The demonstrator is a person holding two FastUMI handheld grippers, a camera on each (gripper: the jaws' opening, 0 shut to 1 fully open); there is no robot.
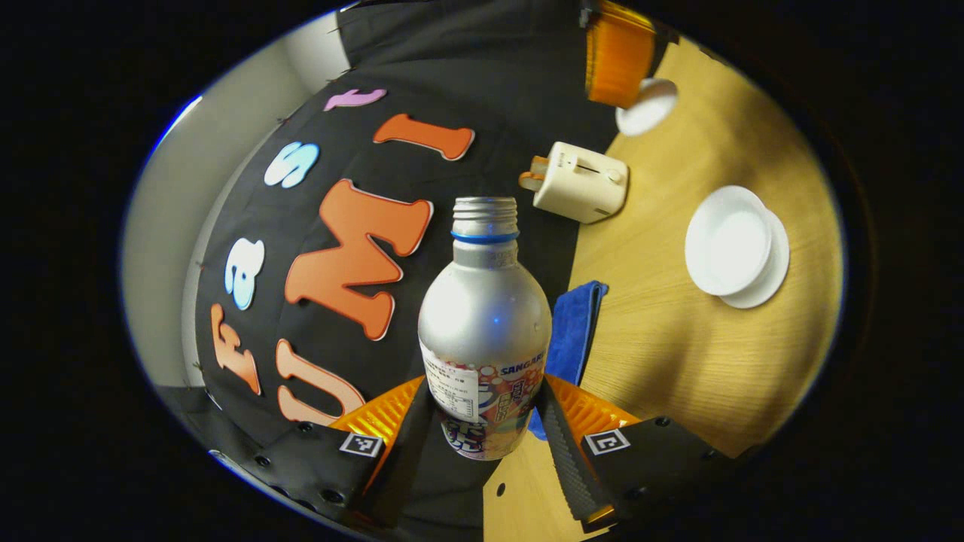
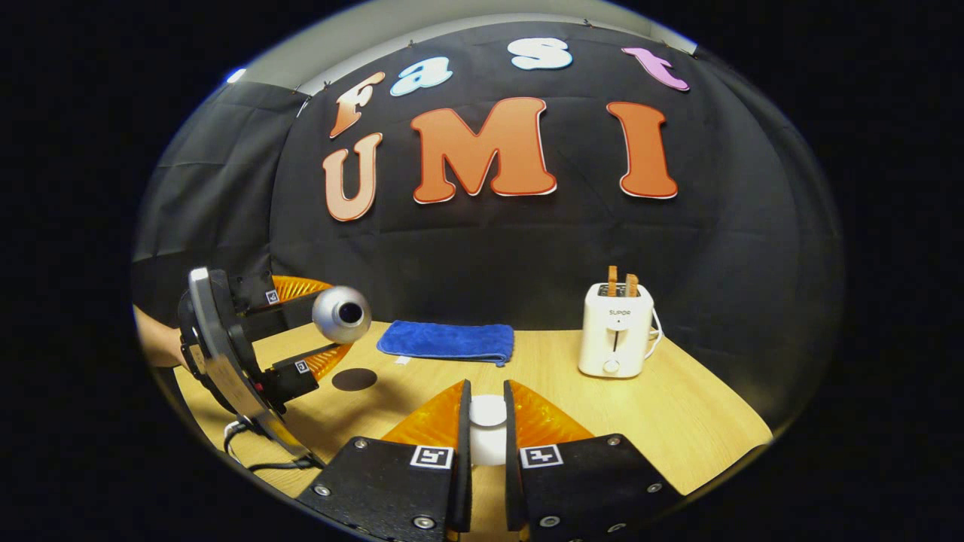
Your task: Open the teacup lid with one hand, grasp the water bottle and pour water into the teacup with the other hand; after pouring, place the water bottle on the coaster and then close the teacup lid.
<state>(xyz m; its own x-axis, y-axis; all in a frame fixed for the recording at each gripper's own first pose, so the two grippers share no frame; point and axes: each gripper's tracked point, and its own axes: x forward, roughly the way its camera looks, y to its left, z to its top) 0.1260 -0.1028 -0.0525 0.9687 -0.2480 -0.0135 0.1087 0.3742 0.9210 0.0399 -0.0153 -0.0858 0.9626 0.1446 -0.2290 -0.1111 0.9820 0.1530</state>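
My left gripper (image 1: 486, 399) is shut on a silver water bottle (image 1: 486, 316) with a printed label and no cap. In the right gripper view that bottle (image 2: 343, 314) lies tipped on its side above the table, its open mouth facing the camera, held by the left gripper (image 2: 312, 331). The white teacup (image 1: 729, 245) stands uncovered on its saucer (image 1: 777, 272), apart from the bottle's mouth. My right gripper (image 2: 487, 387) is shut on the white teacup lid (image 2: 487, 421); the left gripper view shows the same lid (image 1: 646, 105) held up off the cup. A dark round coaster (image 2: 355, 379) lies below the bottle.
A folded blue cloth (image 2: 446, 340) lies near the back wall, and a cream toaster (image 2: 616, 331) with toast stands to its right. A cable (image 2: 252, 452) trails on the wooden table (image 2: 678, 421) by the left gripper. A person's arm (image 2: 154, 339) holds that gripper.
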